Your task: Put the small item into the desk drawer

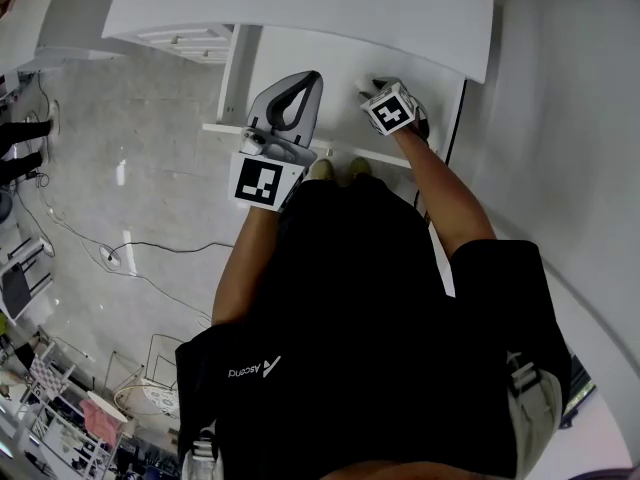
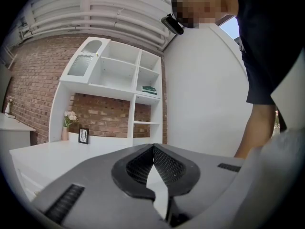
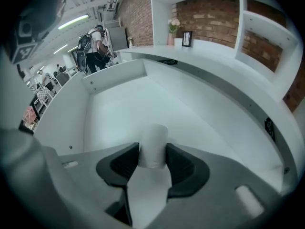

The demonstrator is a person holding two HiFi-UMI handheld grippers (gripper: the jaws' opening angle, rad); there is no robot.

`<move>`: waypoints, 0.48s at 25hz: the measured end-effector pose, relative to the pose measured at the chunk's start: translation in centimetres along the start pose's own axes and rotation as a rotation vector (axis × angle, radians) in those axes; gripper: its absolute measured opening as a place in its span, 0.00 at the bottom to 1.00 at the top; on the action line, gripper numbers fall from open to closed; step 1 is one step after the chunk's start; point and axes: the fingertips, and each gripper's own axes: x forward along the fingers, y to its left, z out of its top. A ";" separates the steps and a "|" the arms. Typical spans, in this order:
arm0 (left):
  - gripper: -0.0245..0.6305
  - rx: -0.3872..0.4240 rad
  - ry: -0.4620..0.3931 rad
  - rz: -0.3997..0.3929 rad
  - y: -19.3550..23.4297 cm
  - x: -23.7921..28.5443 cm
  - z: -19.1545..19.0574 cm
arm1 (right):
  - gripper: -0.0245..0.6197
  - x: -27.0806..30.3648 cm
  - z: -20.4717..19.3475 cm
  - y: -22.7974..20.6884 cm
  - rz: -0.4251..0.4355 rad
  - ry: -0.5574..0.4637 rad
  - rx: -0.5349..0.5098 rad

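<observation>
A small white cylinder [image 3: 153,144] stands upright between the pads of my right gripper [image 3: 152,152], which is shut on it. It hangs over the white inside of the open desk drawer [image 3: 124,104]. In the head view the right gripper [image 1: 365,89] reaches into the drawer [image 1: 340,63] under the white desk top [image 1: 300,8]; the cylinder is hidden there. My left gripper [image 1: 311,78] is held over the drawer's left front part, shut with nothing in it. In the left gripper view its tips [image 2: 153,148] meet and point up at the room.
On the desk top stand a flower vase [image 3: 170,32] and a picture frame [image 3: 187,38]. A white shelf unit [image 2: 119,75] stands against the brick wall. Cables [image 1: 110,253] lie on the floor at the left. People stand far off [image 3: 97,44].
</observation>
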 end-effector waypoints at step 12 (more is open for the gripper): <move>0.04 0.006 0.028 -0.020 -0.4 -0.3 -0.7 | 0.38 -0.1 0.6 -0.3 -0.016 -0.039 0.036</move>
